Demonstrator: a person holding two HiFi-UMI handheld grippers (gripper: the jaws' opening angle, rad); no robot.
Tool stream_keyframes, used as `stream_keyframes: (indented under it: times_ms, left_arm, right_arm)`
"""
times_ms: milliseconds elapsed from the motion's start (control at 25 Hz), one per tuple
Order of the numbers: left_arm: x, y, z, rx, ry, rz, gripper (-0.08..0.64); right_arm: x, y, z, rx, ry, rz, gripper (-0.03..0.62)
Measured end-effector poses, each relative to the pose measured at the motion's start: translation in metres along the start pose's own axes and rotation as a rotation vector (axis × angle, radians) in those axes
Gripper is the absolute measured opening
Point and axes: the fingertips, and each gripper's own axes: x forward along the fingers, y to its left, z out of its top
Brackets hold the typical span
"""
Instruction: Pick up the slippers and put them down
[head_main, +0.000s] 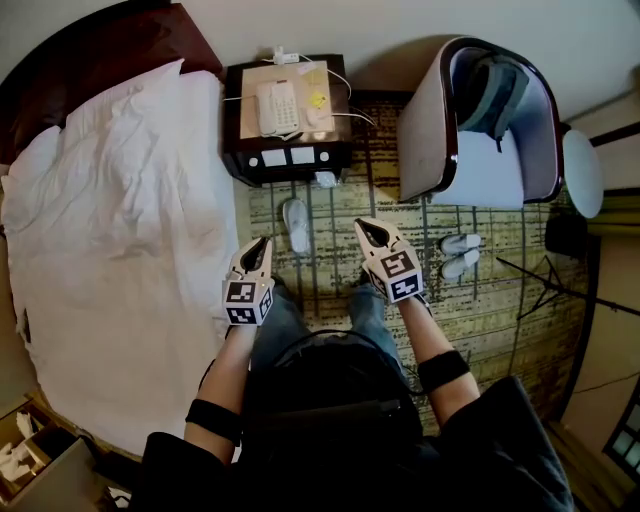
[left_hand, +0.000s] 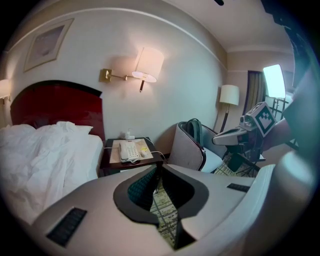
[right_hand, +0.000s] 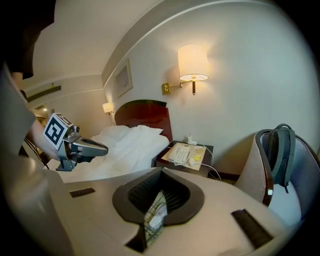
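1. While both grippers hover above the patterned carpet (head_main: 330, 275) in front of the nightstand (head_main: 235, 150), neither one holds anything.
2. The left gripper (head_main: 262, 245) has its fingers closed together and empty. Only a sliver of carpet shows through the slot behind their tips.
3. The right gripper (head_main: 364, 231) also has its fingers pressed together, with nothing between them.
4. A single slipper (head_main: 296, 225), white, lies on the carpet just in front of the nightstand. In the head view it is between the two grippers and apart from both.
5. A pair of slippers (head_main: 460, 255), also white, lies side by side on the carpet well to the right of the nightstand.
6. A white telephone (head_main: 277, 106) sits on the nightstand's tabletop.
7. The bed (head_main: 120, 230) stands just left of the nightstand. An armchair (head_main: 430, 130) holding a backpack (head_main: 495, 95) stands just to its right.
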Motion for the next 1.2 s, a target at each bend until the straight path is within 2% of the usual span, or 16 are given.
stream_keyframes:
  times_ms: [240,440,640,840,1040,1200]
  left_arm:
    - [0.041,0.01,-0.044,-0.042,0.113,-0.046,0.143]
    - [0.077,0.012,-0.103,-0.123,0.227,-0.077,0.269]
    - [0.126,0.026,-0.171,-0.186,0.308,-0.056,0.344]
    - [0.184,0.037,-0.268,-0.25,0.389,-0.015,0.41]
    - [0.248,0.046,-0.373,-0.265,0.459,0.003,0.472]
    - [0.302,0.057,-0.458,-0.286,0.507,0.038,0.495]
  right_arm:
    - [0.053,-0.001,-0.028,0.018,0.055,0.0,0.002]
    - [0.092,0.01,-0.057,0.039,0.098,0.013,0.002]
    - [0.15,0.01,-0.101,0.042,0.135,0.023,0.002]
    - [0.21,-0.003,-0.178,0.063,0.177,0.002,0.002]
    - [0.273,-0.019,-0.274,0.082,0.22,-0.005,0.002]
    - [0.322,-0.033,-0.35,0.094,0.24,-0.015,0.002]
